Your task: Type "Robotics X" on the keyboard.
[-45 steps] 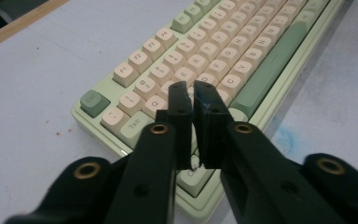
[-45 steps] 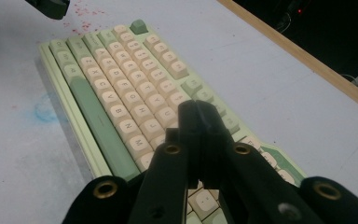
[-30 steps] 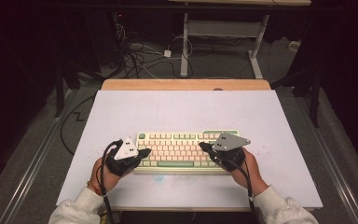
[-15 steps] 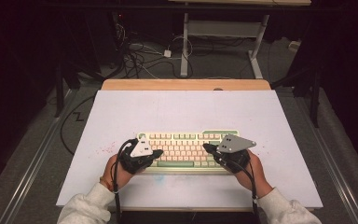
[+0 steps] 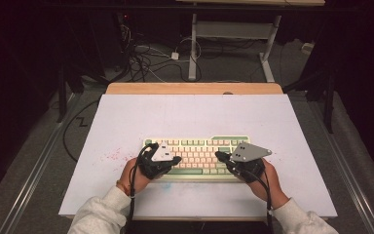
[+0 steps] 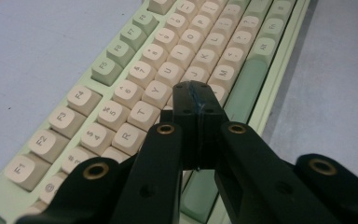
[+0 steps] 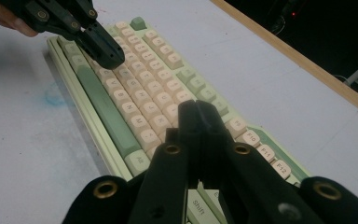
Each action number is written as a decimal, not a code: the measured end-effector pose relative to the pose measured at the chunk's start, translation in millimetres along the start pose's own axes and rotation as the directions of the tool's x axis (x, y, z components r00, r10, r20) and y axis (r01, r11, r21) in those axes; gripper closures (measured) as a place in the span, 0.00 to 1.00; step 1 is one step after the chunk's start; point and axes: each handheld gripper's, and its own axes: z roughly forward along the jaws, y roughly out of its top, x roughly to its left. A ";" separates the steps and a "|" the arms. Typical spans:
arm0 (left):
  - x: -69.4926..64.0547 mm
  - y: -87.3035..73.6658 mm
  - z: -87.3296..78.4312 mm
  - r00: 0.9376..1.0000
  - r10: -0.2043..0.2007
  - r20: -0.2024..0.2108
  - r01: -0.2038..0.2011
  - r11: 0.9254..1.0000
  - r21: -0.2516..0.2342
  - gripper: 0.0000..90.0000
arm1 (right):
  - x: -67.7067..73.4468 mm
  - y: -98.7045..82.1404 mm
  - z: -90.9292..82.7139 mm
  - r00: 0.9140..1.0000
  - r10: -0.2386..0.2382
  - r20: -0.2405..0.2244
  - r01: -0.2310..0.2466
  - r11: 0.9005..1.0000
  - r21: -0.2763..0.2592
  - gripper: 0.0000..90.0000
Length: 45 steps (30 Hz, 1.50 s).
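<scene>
A pale green keyboard (image 5: 198, 150) with cream keys lies near the front of the white table top. My left gripper (image 5: 176, 159) is shut with nothing in it, and its tips hover over the keyboard's left half. In the left gripper view the closed jaws (image 6: 196, 95) sit just above the middle letter keys (image 6: 142, 114), close to the long green space bar (image 6: 249, 84). My right gripper (image 5: 219, 155) is shut and empty over the keyboard's right half. The right gripper view has its tips (image 7: 198, 111) above the right-hand keys (image 7: 158, 112), with the left gripper (image 7: 108, 55) farther off over the same keyboard.
The white board (image 5: 190, 117) covers a wooden table whose far edge (image 5: 195, 88) shows behind it. Red speckles (image 5: 112, 156) mark the board left of the keyboard, and a blue smudge (image 7: 51, 98) lies in front of it. Cables (image 5: 146, 53) and a desk frame (image 5: 193, 44) stand on the floor beyond.
The left hand has slid right, bringing its gripper from the keyboard's left end to over its left-hand keys. The right gripper has hardly moved. Both stay shut.
</scene>
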 end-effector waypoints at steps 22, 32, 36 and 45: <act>-4.7 6.9 22.9 0.999 0.033 0.019 -0.035 0.997 0.070 0.98 | -0.3 -4.0 2.6 1.000 -0.005 -0.010 0.005 1.000 0.025 1.00; -4.7 6.6 25.1 0.999 0.038 0.021 -0.040 0.994 0.099 0.98 | -0.1 -4.5 3.3 1.000 -0.006 -0.010 0.006 1.000 0.029 1.00; -4.9 6.8 22.9 0.999 0.041 0.012 -0.041 0.996 0.085 0.98 | 0.2 -4.5 3.3 1.000 -0.008 -0.010 0.009 1.000 0.029 1.00; -3.4 8.0 15.5 0.999 0.043 -0.004 -0.043 0.997 0.062 0.98 | -0.3 -3.9 2.2 1.000 -0.011 -0.009 0.011 1.000 0.024 1.00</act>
